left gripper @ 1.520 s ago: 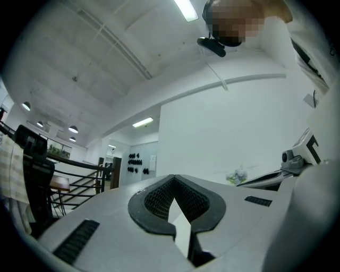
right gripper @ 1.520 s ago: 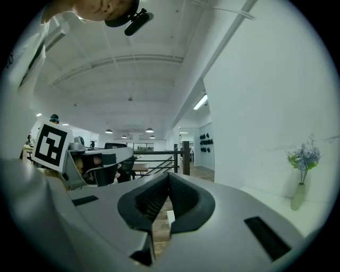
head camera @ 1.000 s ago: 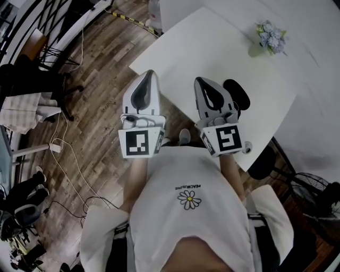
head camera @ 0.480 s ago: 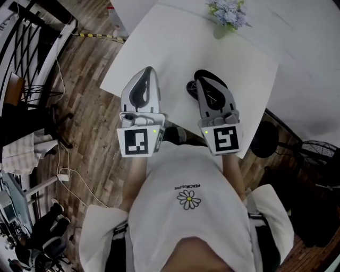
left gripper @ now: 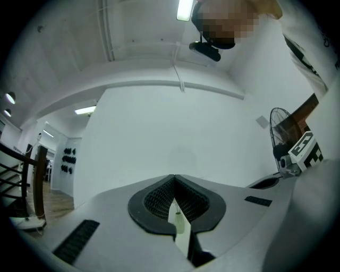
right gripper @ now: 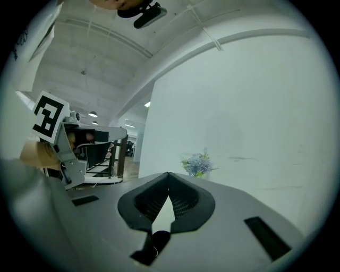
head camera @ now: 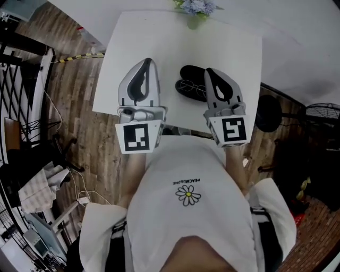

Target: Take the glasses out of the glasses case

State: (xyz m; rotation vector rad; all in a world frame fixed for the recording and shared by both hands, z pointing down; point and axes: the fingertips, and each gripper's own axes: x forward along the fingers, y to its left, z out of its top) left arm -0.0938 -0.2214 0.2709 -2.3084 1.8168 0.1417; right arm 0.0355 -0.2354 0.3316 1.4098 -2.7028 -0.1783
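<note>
Wood flooring flanked the white worktop (head camera: 234, 48), whose near edge lay just ahead of the person's shirt; nearest of all, the left gripper (head camera: 147, 61) hung over the worktop to the left of the glasses case (head camera: 192, 72), apart from it, its jaws closed tip to tip with nothing between them; the right gripper (head camera: 211, 71) stood just beside the case on its right, seemingly above rather than touching it, jaws likewise pressed together and empty; the case itself lay open on the worktop between the two grippers, nearer the right one, and what looked like the glasses (head camera: 187, 87) rested in its nearer half, the lid laid back beyond; farther off than the case, at the worktop's far edge, stood a small pot of flowers (head camera: 194, 8). Judged from this, the task was at the approach, with nothing yet taken; the next move called for the right jaws to part, dip to the case and close gently on the frame, perhaps at the bridge, while the left gripper steadied the case so it would not lift with the glasses.
</note>
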